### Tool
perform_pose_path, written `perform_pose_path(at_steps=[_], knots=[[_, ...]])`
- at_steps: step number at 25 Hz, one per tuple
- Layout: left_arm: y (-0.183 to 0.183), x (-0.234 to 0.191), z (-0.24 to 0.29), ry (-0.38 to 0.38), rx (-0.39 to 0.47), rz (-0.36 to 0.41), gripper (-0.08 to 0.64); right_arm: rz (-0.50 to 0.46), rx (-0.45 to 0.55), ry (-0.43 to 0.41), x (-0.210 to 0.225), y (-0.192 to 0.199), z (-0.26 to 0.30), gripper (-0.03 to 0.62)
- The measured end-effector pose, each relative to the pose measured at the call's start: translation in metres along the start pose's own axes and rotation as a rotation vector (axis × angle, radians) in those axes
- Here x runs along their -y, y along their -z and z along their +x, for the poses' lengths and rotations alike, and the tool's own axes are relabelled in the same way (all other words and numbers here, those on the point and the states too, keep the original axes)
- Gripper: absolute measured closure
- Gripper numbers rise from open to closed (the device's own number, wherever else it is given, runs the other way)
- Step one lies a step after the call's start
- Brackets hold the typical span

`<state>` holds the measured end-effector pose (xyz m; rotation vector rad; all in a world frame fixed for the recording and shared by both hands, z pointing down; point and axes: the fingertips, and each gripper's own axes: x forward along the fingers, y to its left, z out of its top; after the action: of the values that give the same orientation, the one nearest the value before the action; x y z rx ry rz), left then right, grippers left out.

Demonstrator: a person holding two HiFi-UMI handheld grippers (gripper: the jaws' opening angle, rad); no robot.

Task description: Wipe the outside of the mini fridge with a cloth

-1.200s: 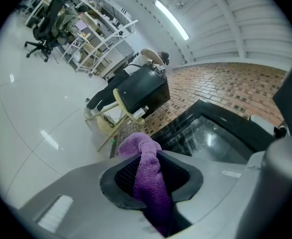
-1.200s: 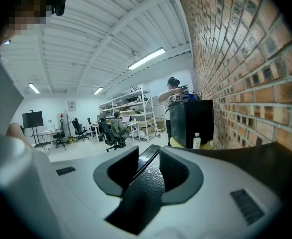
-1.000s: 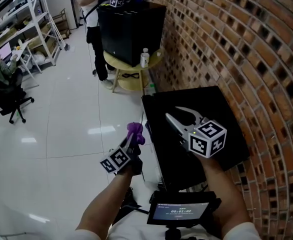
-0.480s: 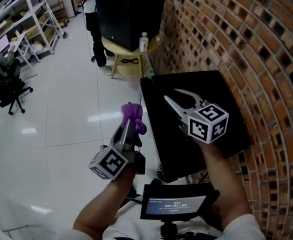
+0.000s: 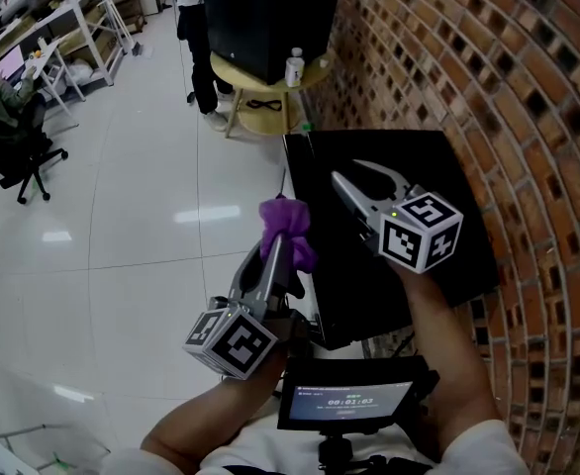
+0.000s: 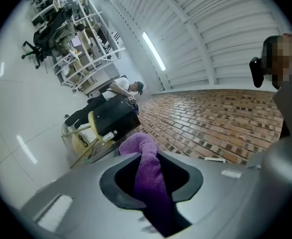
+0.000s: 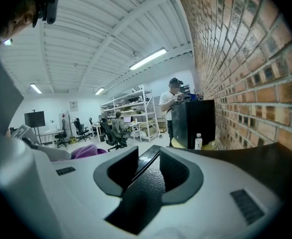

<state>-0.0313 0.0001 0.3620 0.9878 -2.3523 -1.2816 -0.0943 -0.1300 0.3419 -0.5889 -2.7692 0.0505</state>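
Note:
The black mini fridge stands against the brick wall, and I look down on its flat top. My left gripper is shut on a purple cloth, held up beside the fridge's left edge. The cloth fills the gap between the left jaws and bunches beyond the tips. My right gripper hovers over the fridge top with its jaws apart. Only the textured fridge top shows between them in the right gripper view. The cloth also peeks in at that view's left.
The brick wall runs along the right. Farther back a second black fridge sits on a round yellow table with a bottle; a person stands beside it. Shelving and an office chair are at left.
My left gripper has risen with the purple cloth, from low beside the fridge to about the level of its top. The right gripper has stayed put.

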Motion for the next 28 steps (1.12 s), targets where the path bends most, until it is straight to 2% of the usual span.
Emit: perform_pose_path(at_steps=[8,28], knots=[[0.031,-0.019,-0.007,-0.051,-0.056,0.016,0.482,-0.006,-0.001,-0.024,-0.003,-0.001,0.001,0.465],[0.08,-0.077,-0.013,-0.136,-0.101,0.053,0.485,-0.022,0.003,-0.072,-0.011,-0.001,0.001,0.465]])
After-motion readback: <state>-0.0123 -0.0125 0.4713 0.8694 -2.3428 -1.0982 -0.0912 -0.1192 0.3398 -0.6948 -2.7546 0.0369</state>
